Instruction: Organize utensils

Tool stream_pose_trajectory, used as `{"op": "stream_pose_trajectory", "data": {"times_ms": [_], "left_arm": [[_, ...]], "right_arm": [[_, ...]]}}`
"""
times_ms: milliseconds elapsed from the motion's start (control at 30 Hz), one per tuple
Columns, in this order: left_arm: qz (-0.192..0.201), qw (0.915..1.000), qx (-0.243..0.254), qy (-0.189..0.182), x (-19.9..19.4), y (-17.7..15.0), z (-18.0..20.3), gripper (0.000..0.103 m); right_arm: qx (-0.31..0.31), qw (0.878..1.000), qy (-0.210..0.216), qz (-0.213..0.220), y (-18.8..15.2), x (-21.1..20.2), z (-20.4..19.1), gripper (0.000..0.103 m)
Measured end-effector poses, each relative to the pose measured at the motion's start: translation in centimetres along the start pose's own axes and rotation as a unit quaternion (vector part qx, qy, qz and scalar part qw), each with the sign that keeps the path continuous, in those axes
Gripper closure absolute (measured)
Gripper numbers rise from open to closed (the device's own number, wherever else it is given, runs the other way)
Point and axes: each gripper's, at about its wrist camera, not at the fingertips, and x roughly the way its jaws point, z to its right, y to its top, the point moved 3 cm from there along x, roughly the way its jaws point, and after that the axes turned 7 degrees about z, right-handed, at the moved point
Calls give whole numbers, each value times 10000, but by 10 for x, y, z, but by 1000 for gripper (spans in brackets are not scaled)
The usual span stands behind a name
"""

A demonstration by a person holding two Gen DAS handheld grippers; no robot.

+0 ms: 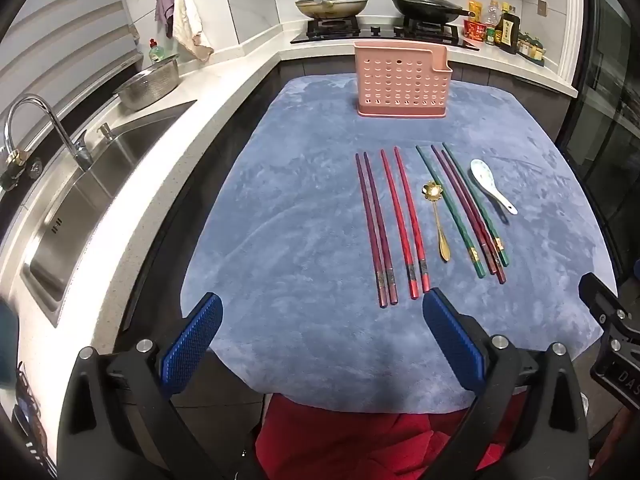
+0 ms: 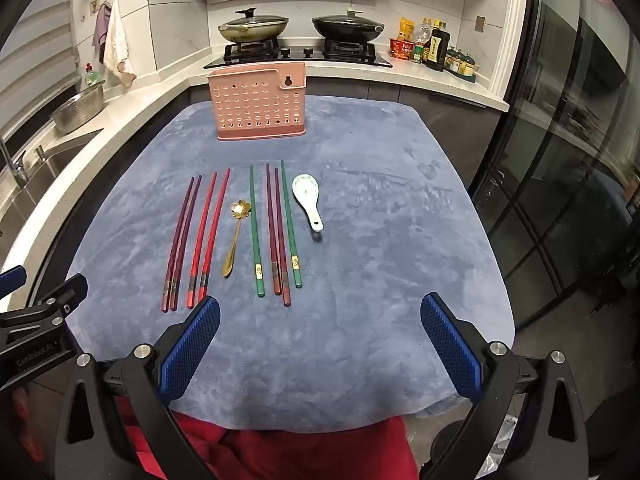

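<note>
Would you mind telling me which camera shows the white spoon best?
The right wrist view: the white spoon lies nearer the picture's middle, bowl and handle hole plain to see. The left wrist view shows the same spoon whole too, but off to the right and slanted, beside the green chopstick.

A plush, matt blue cloth [image 2: 380, 280] covers the worktop, its nap brushed in patches. At its far edge the pink holder [image 2: 258, 106] looks like perforated matt plastic. The chopsticks [image 2: 200, 240] are glossy lacquer, the gold spoon [image 2: 234, 236] polished metal, the white spoon [image 2: 308, 200] glazed ceramic. Each hand-held gripper's pads [image 2: 192, 354] are blue, knurled rubber.
</note>
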Motion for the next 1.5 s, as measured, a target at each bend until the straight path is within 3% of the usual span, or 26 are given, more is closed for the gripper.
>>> {"op": "stream_pose_trajectory", "data": {"times_ms": [1500], "left_arm": [[-30, 9999, -95, 21, 2, 1, -11, 7]], "right_arm": [[19, 10000, 22, 41, 1, 1, -2, 7]]}}
